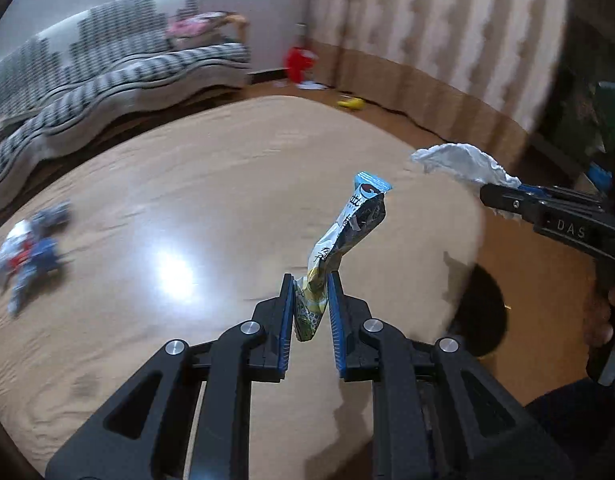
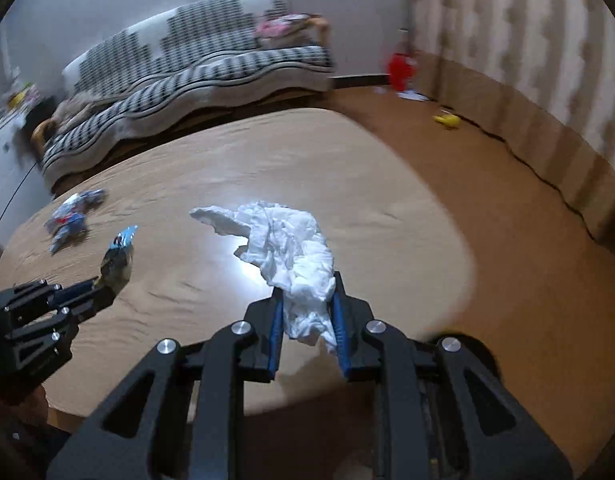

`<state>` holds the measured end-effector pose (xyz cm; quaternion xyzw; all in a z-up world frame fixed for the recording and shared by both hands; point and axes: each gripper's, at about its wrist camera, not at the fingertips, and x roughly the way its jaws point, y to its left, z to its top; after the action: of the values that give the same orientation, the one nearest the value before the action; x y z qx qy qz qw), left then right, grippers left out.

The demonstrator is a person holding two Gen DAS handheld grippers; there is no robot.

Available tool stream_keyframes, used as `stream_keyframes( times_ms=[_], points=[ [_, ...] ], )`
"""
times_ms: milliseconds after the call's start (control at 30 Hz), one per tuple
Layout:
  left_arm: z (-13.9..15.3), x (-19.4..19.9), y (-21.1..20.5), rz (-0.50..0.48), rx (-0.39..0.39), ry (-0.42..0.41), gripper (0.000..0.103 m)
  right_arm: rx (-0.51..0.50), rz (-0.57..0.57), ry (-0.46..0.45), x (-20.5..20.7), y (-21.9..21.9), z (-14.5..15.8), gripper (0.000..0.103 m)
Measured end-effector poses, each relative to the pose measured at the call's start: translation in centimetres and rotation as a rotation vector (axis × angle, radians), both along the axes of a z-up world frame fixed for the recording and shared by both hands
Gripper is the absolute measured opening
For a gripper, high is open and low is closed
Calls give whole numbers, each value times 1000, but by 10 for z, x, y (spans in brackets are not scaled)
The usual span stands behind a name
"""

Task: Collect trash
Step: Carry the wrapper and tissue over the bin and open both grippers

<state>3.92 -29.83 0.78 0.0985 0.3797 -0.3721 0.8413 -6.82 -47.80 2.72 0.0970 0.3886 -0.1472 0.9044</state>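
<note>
left gripper (image 1: pixel 311 280): pinching the lower end of a crumpled blue-and-silver snack wrapper (image 1: pixel 347 240) – the wrapper stands up above the round light-wood table (image 1: pixel 187 200)
right gripper (image 2: pixel 307 280): closed on a crumpled white paper tissue (image 2: pixel 291 248), held over the table
still on the table: a blurred blue, white and red wrapper (image 1: pixel 27 252) – far left, well apart from both grippers
floor: a small yellow object (image 2: pixel 447 120) and a red object (image 2: pixel 401 68) near the curtain
background: a black-and-white patterned sofa (image 2: pixel 195 64)
</note>
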Motion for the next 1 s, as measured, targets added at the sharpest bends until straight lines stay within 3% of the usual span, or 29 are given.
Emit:
stream_keyframes(
  times_ms=[233,400,500,667,1000],
  points=[
    [-12,-56,-98,-193,-40,10,16,27,-203,21,-91,-93,-12,21],
    [-29,-83,-151,-304,-31,42,16,91,-293,79,-127,-144,-34,21],
    [-44,-100,-179,-370,-2,40,16,137,-322,140,-135,-166,-53,21],
    [-61,-105,-204,-398,31,59,16,231,-341,235,-132,-189,-86,21],
    [-69,-101,-213,-392,31,90,16,247,-349,266,-123,-196,-93,22]
  ],
)
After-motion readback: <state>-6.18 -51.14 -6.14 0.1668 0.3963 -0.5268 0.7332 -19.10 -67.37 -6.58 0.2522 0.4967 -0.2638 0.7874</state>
